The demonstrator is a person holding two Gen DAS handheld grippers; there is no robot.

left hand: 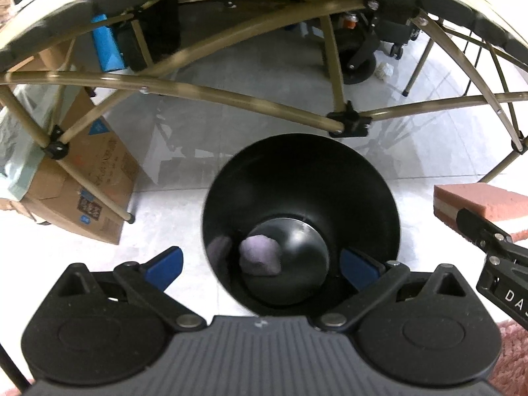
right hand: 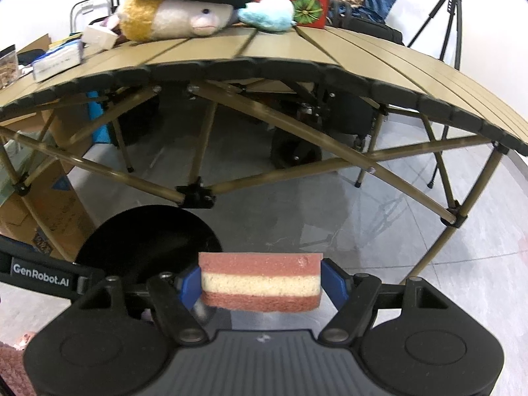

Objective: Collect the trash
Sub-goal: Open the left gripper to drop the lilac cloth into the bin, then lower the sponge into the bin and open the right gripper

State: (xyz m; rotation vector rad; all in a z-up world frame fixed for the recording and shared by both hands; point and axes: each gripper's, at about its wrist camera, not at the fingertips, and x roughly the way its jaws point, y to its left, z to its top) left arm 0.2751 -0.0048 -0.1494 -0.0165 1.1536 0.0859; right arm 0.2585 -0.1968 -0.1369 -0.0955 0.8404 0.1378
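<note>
A black trash bin (left hand: 300,178) stands on the tiled floor under the folding table. A crumpled grey-purple wad (left hand: 259,254) lies at its bottom. My left gripper (left hand: 260,265) is open and empty right above the bin's near rim. My right gripper (right hand: 260,283) is shut on a pink sponge with a cream middle layer (right hand: 260,280). It holds the sponge in the air just right of the bin (right hand: 148,241). The sponge also shows at the right edge of the left wrist view (left hand: 478,201).
The folding table (right hand: 297,56) carries plush toys (right hand: 171,19), a red box (right hand: 307,5) and other clutter. Its leg braces (left hand: 349,122) cross just behind the bin. Cardboard boxes (left hand: 82,181) stand to the left. A tripod (right hand: 452,16) stands at the back right. A pink rug (left hand: 511,356) lies close by.
</note>
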